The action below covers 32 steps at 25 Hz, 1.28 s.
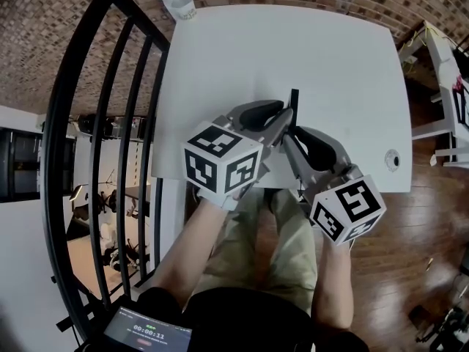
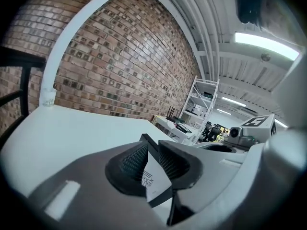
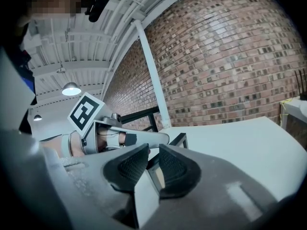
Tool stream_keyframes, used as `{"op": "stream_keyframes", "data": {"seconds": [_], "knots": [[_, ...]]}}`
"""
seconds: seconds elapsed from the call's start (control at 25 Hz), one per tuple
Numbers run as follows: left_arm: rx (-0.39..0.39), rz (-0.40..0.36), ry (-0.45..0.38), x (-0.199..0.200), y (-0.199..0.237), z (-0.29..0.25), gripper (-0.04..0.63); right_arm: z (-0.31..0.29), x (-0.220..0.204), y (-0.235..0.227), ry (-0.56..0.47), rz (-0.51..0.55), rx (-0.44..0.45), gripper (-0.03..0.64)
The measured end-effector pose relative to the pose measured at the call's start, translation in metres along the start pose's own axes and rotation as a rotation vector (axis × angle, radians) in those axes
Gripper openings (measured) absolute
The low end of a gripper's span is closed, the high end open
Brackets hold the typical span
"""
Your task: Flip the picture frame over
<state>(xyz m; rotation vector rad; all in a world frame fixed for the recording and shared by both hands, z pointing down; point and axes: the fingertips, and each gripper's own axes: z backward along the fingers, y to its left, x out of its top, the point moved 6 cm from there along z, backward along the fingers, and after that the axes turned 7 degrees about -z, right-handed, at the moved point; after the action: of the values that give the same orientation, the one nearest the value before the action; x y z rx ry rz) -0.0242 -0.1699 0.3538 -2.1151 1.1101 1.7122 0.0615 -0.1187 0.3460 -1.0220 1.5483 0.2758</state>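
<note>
**Head view.** At the centre of the frame, over the near part of the white table (image 1: 242,57): picture frame (image 1: 294,103) up on edge, visible only as a thin dark strip. Pinched from 2 sides, by the left hand-held gripper (image 1: 284,117) reaching in from the left and the right hand-held gripper (image 1: 291,139) from the lower right, tips almost meeting. Contact between lower edge and table: impossible to tell here.

**Left gripper view.** Lower centre: both jaws closed on the picture frame (image 2: 154,180), ribbed pads pressed against its 2 faces. Dark rim poking up between them, pale printed sheet showing below. Beyond, bare table and a brick wall (image 2: 120,66) across the upper left.

**Right gripper view.** Lower centre: jaws likewise clamped on the picture frame (image 3: 178,140), gripping along an edge, with a dark corner jutting past the pads toward the table. At mid left, the left hand-held gripper on the far side of the frame.

**Step in hand.** Probably about halfway through the flip: frame standing near vertical in a 2-sided grip, not yet laid on its other face.

**Next move.** Tip past upright toward the opposite side. Lower with both grippers in step. Hold firm enough to stop the thin rim slipping or twisting. Let go only once flat on the table.
</note>
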Motion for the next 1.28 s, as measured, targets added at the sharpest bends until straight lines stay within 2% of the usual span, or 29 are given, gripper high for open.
{"op": "stream_keyframes", "data": {"seconds": [0.12,0.52,0.6,0.68,0.76,0.84,0.96,1.28], "knots": [[-0.006,0.026,-0.02,0.004,0.002,-0.001,0.084,0.0,0.001,0.0,-0.001,0.007,0.005,0.06],[-0.003,0.021,-0.004,0.001,0.004,-0.003,0.093,0.002,0.0,0.001,-0.013,0.026,0.009,0.058],[0.003,0.022,-0.005,0.001,0.006,-0.001,0.091,0.01,-0.001,-0.007,-0.045,-0.009,-0.031,0.058],[0.006,0.025,-0.008,0.0,0.008,0.001,0.091,0.017,-0.01,-0.026,-0.062,-0.118,-0.086,0.057],[0.012,0.027,-0.009,0.0,0.01,0.003,0.091,0.015,-0.033,-0.048,-0.005,-0.221,-0.138,0.051],[0.02,0.031,-0.012,0.0,0.012,0.006,0.089,0.009,-0.058,-0.062,0.093,-0.267,-0.179,0.051],[0.026,0.037,-0.018,-0.001,0.013,0.008,0.084,0.002,-0.079,-0.067,0.183,-0.291,-0.209,0.051],[0.039,0.043,-0.016,-0.002,0.021,0.015,0.072,-0.025,-0.103,-0.065,0.31,-0.298,-0.224,0.051]]}}
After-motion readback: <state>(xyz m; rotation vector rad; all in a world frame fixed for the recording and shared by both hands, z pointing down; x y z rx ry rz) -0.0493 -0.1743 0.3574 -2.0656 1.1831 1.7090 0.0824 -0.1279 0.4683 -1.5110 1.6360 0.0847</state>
